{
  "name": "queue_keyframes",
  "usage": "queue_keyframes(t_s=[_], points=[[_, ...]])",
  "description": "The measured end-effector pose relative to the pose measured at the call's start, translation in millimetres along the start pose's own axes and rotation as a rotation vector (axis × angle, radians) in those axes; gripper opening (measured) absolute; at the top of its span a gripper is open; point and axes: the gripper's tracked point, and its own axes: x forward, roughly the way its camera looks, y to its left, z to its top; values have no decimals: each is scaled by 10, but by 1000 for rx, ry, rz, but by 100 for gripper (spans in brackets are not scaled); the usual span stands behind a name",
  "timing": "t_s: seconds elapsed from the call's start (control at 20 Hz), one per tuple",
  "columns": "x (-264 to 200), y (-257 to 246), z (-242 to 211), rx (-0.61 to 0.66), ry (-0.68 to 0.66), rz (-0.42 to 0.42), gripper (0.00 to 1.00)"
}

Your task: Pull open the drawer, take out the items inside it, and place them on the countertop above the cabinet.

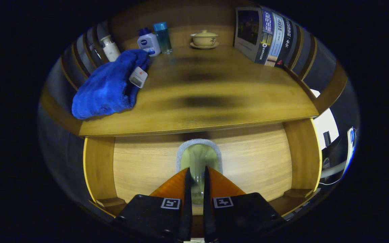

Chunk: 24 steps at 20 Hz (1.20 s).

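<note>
Pale-green item (198,162) pinched in claw (197,189) over open drawer (248,162); mid-removal, needs lifting up onto far tabletop (214,101).

dim booth (slatted wooden walls (79,57)), bright opening (324,126) beyond.

The tool (197,173) has two broad, wedge-shaped fingers (172,187) mounted on blocky black housings, each carrying a small square black-and-white marker; round screw heads sit at the near left corner.
</note>
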Motion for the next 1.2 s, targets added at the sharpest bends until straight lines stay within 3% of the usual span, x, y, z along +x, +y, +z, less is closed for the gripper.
queue_keyframes(t_s=[0.35, 0.6, 1.2], points=[[-688, -26, 394, -35, -70, 1, 22], [-848, 17, 854, -49, -107, -18, 22], [-229, -56, 1756, -50, -96, -53, 22]])
